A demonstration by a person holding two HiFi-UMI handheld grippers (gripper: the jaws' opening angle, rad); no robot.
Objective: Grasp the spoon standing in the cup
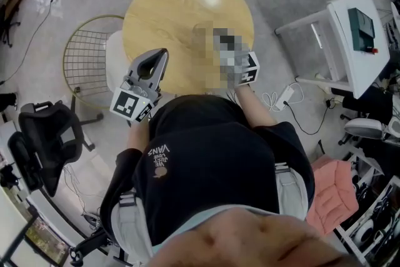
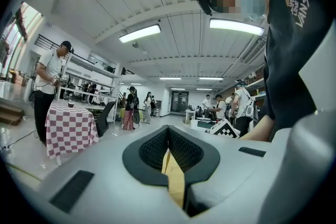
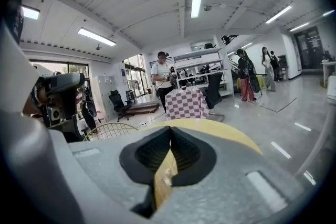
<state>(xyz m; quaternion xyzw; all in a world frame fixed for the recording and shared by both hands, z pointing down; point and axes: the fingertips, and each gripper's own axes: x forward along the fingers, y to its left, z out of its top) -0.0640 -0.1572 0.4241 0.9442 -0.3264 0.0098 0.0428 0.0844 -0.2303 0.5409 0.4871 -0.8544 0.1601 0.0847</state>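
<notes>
Your left gripper [image 2: 168, 131] and right gripper [image 3: 170, 131] both have their jaws pressed together, empty, by the near edge of the round table [image 1: 162, 3]. The faint shape mid-table is probably the cup [image 1: 201, 34]; the spoon I can't make out. Reach in without spreading the jaws and you'd likely topple it.

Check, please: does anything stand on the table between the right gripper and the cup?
Nothing visible does. In the head view the right gripper hangs at the near edge of the round table, and only bare wood shows toward the faint clear cup. Part of that stretch is blurred; the spoon cannot be made out.
</notes>
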